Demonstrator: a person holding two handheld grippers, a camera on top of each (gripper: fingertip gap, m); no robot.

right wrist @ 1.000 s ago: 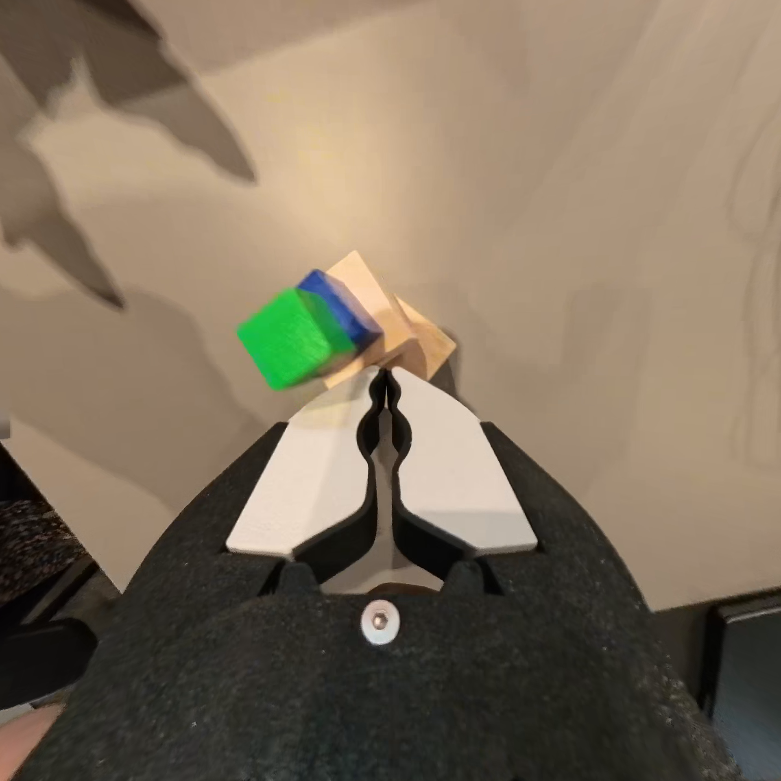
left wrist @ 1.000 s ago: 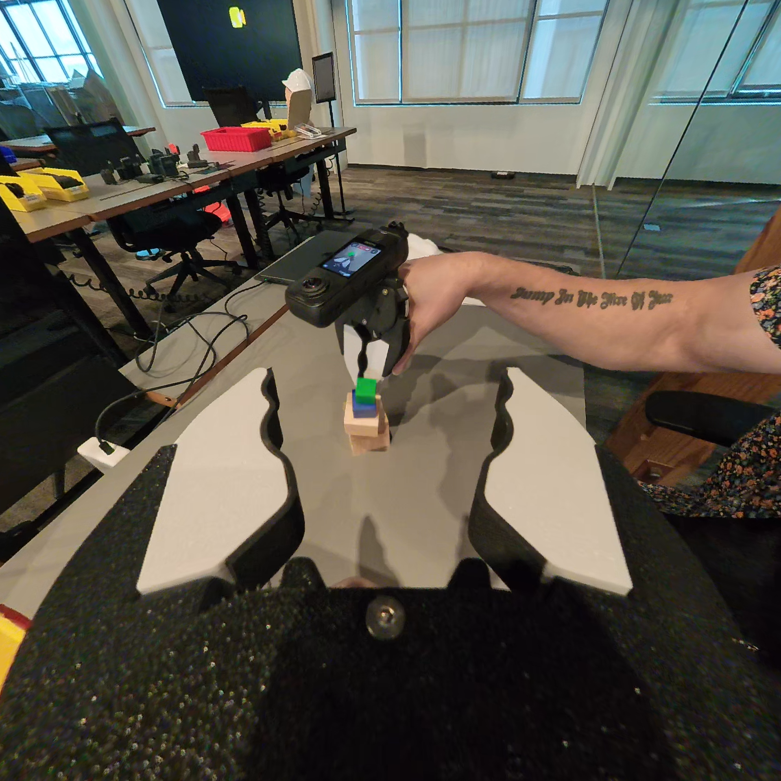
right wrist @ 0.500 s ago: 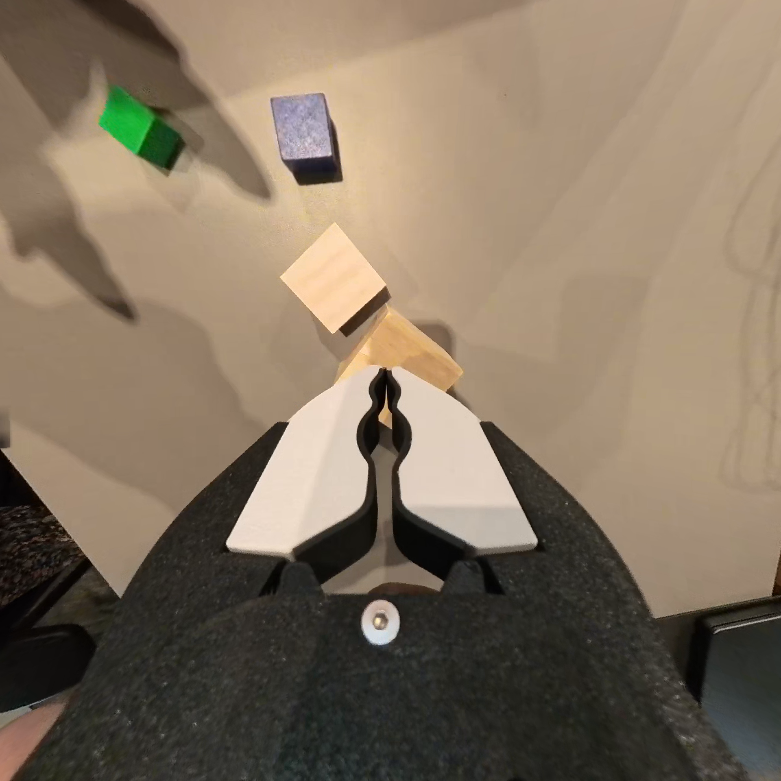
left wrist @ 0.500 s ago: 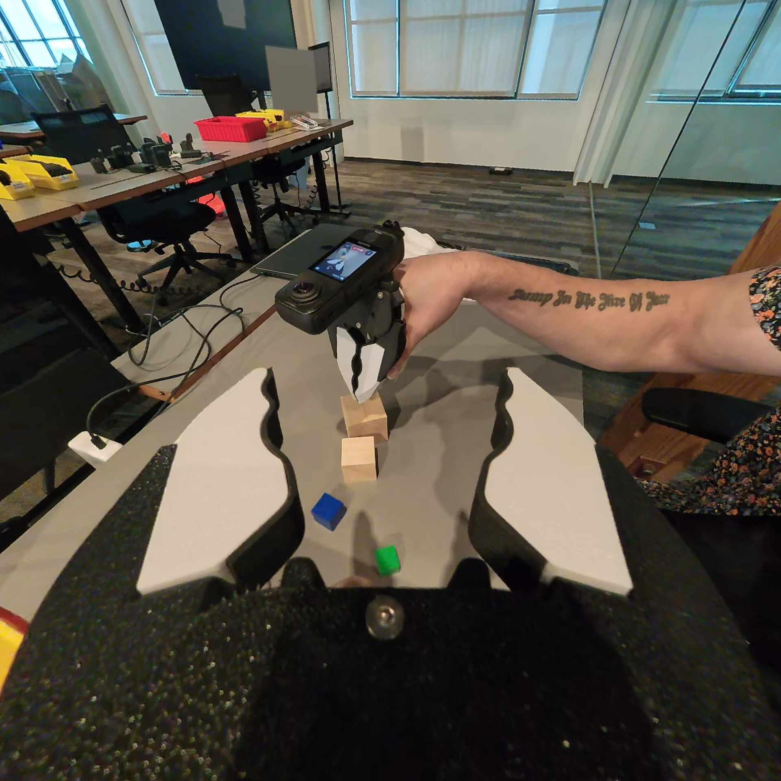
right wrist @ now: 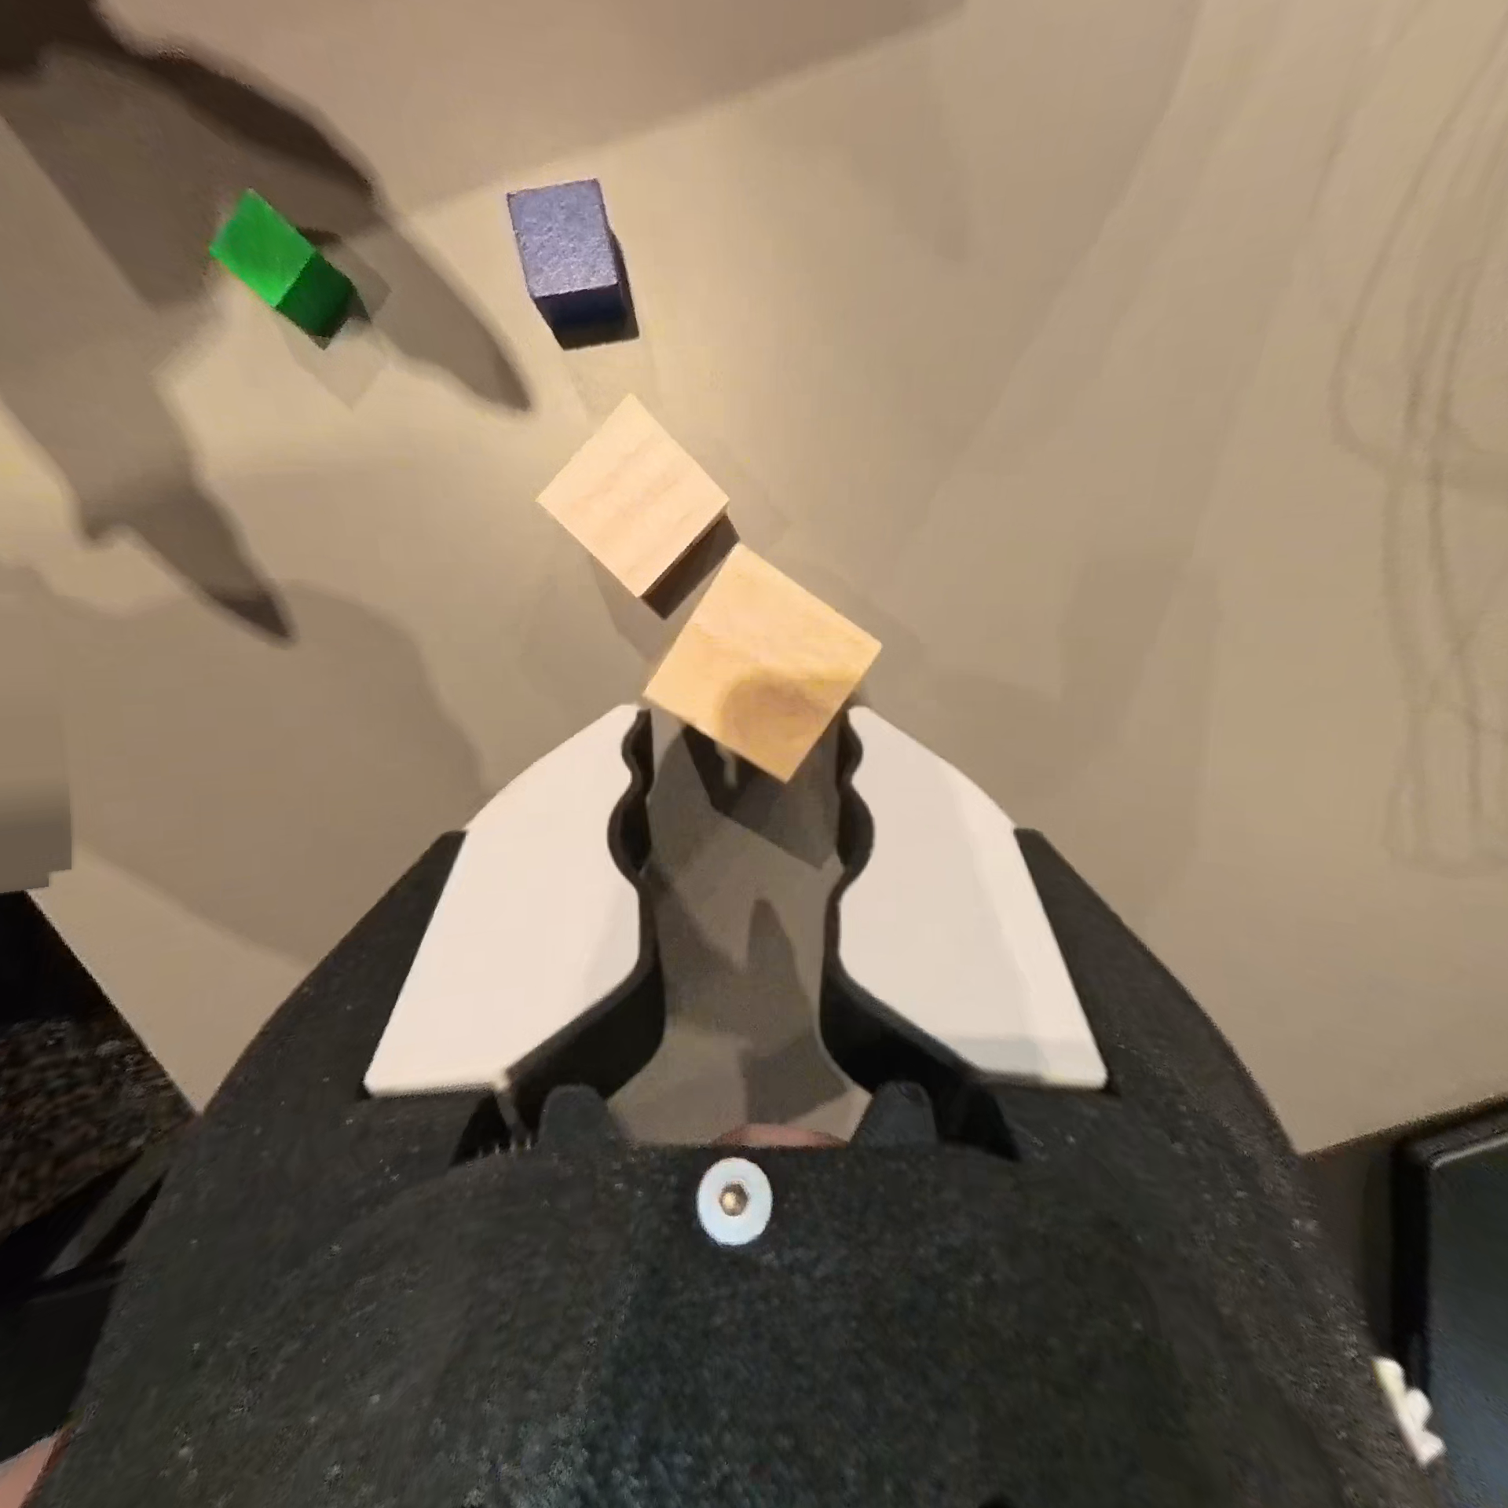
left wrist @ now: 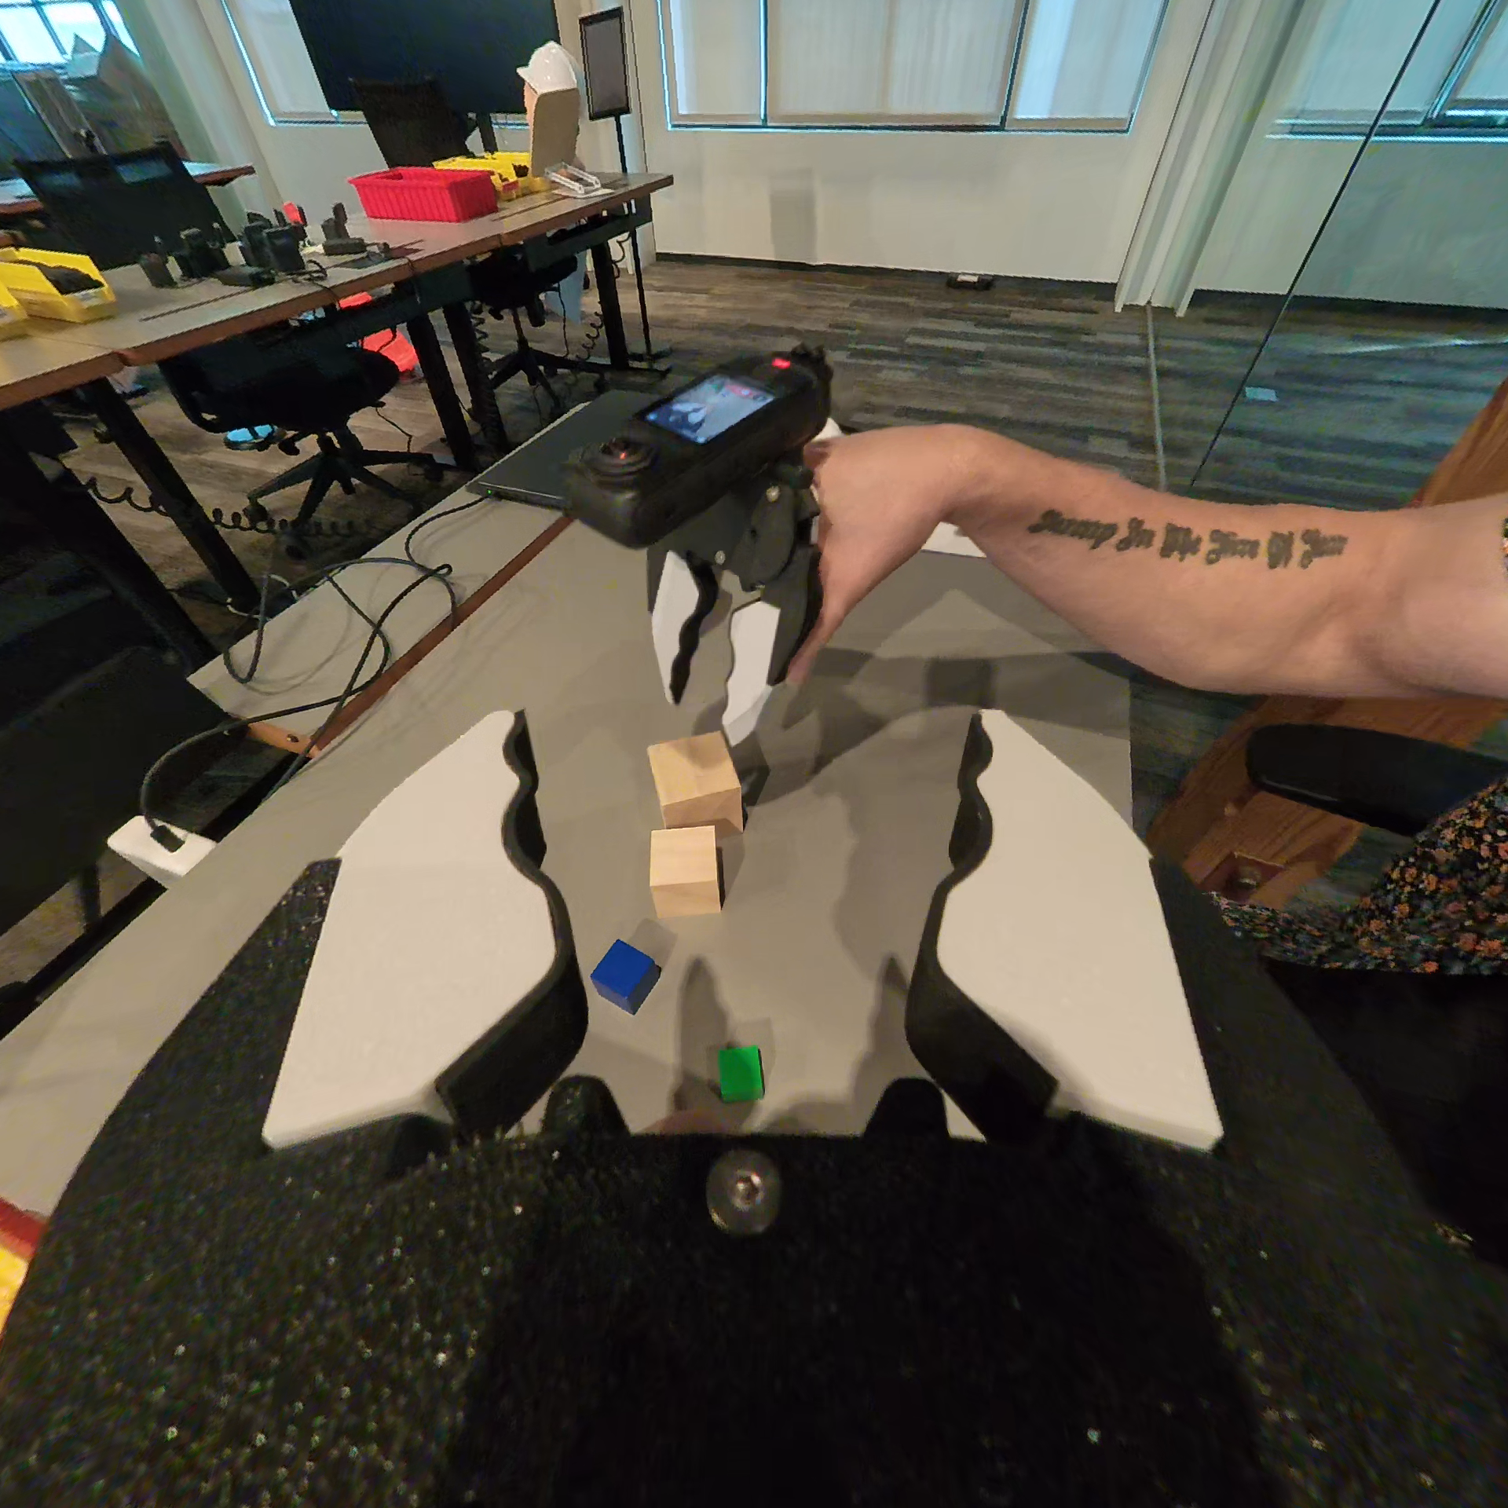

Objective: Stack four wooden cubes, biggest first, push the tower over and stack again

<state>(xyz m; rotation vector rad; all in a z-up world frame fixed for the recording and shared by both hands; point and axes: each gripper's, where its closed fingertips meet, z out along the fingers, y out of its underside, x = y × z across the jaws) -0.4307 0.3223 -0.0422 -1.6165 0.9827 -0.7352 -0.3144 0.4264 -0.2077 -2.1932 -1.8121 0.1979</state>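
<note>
Blocks lie scattered in a line on the grey table point(left wrist: 522, 653): right gripper point(right wrist: 741, 718), jaws partly apart and holding nothing, hovers apparently just above the far wooden cube point(right wrist: 763, 681), beyond it a second wooden cube point(right wrist: 632, 498), blue cube point(right wrist: 563, 241) and green cube point(right wrist: 277, 261), while the left gripper point(left wrist: 747, 718) hangs wide and empty.

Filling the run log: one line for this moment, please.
left gripper: open, empty | right gripper: open over larger wooden cube | smaller wooden cube, blue cube, green cube: separate on table
</note>
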